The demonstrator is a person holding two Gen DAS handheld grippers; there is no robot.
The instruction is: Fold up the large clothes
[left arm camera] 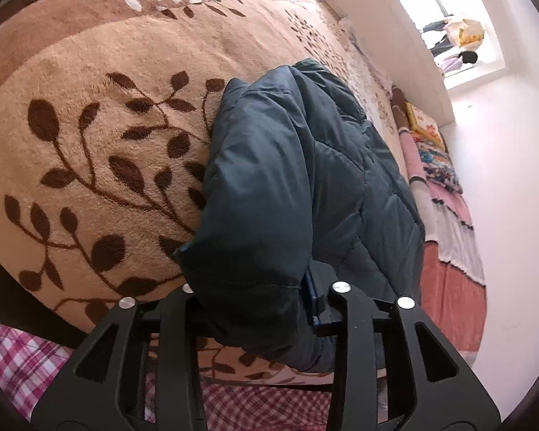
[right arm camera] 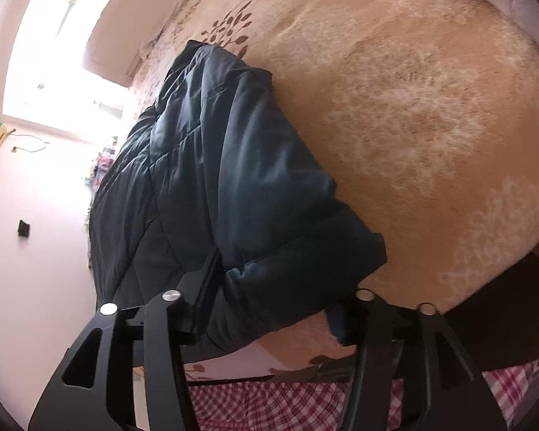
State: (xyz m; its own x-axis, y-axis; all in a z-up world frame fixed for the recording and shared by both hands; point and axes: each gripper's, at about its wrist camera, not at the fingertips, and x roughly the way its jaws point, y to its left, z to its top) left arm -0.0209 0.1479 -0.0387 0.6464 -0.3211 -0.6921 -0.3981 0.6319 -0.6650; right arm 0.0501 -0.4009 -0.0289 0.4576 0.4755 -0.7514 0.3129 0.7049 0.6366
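A dark teal quilted jacket (left arm camera: 287, 186) lies bunched on a tan fleece blanket with brown leaves (left arm camera: 100, 136). My left gripper (left arm camera: 258, 294) has its jaws around the jacket's near end, with thick padded fabric filling the gap between the fingers. In the right wrist view the same jacket (right arm camera: 215, 179) lies on the blanket (right arm camera: 413, 115). My right gripper (right arm camera: 276, 298) also straddles a thick fold of the jacket's near edge, and the fabric covers the fingertips.
A pink and red checked sheet (left arm camera: 25, 362) shows below the blanket at the bed's near edge. A white headboard (left arm camera: 395, 36) and stacked colourful bedding (left arm camera: 434, 158) lie along the wall side. A bright window (right arm camera: 61, 36) is beyond the bed.
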